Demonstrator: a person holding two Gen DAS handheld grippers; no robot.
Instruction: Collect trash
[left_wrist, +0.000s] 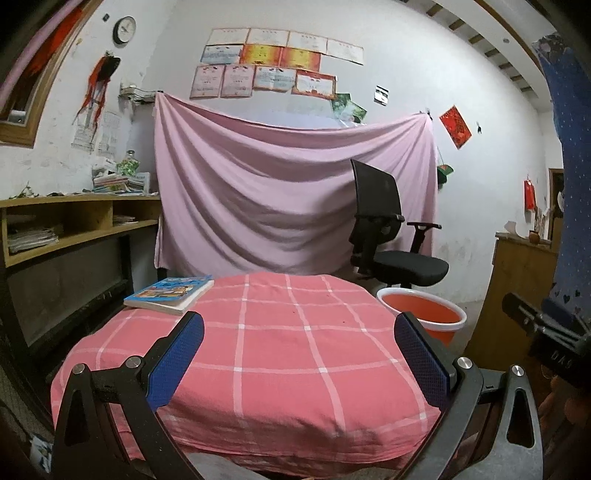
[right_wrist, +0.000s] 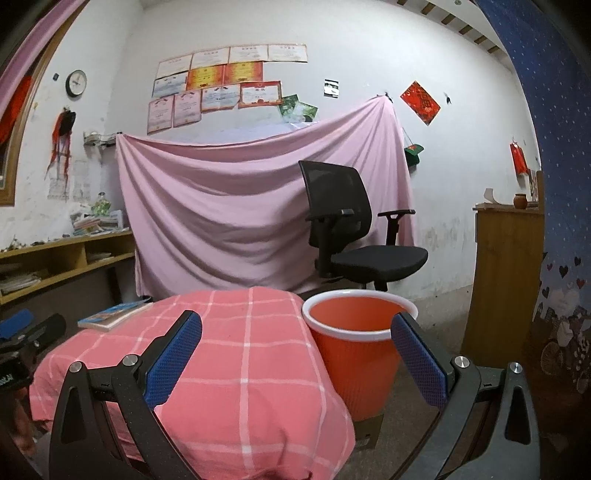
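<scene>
A soft checked cloth (left_wrist: 280, 354) covers the table; a ribbed orange bin (right_wrist: 354, 354) stands beside it. My left claw (left_wrist: 299, 343) and right claw (right_wrist: 297, 343) gape wide, holding nothing.

Home rm: desk chair (right_wrist: 354, 236), wall certs (left_wrist: 273, 62).

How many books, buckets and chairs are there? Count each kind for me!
Book: 1
Orange bucket: 1
Black office chair: 1
Total: 3
</scene>
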